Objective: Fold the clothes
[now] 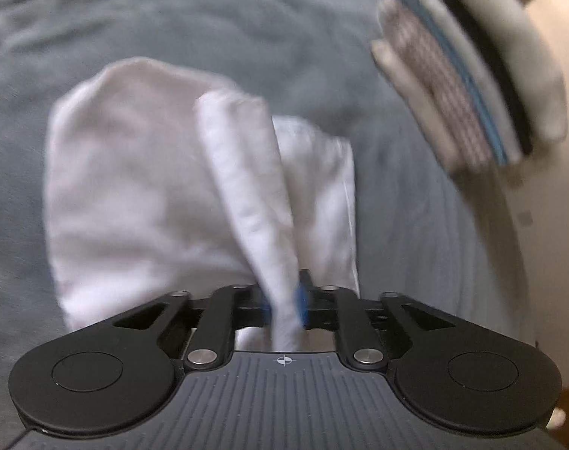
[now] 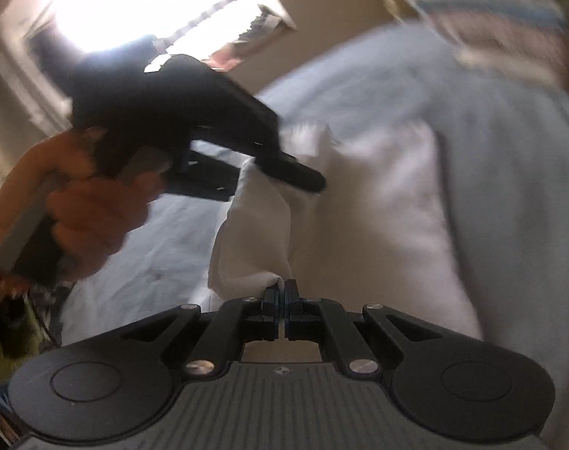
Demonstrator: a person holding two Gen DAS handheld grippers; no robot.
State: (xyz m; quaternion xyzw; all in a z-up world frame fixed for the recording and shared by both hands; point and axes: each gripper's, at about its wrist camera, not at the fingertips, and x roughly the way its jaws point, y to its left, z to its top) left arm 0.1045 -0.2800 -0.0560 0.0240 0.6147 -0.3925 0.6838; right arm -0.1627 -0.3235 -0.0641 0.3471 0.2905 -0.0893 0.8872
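Bed (image 1: 217,18) covered by a wrinkled grey-blue sheet (image 2: 509,172), blurred in both views. White garment (image 1: 134,195) lies directly on it, partly folded, one flap lifted off the rest. Stack of folded clothes (image 1: 472,86) also sits on the bed, well apart from the white garment, towards the bed's edge; white, patterned, blue and dark layers show in it.

Black tongs (image 1: 283,305), blue pads, 2 round discs, ribbed grey housing
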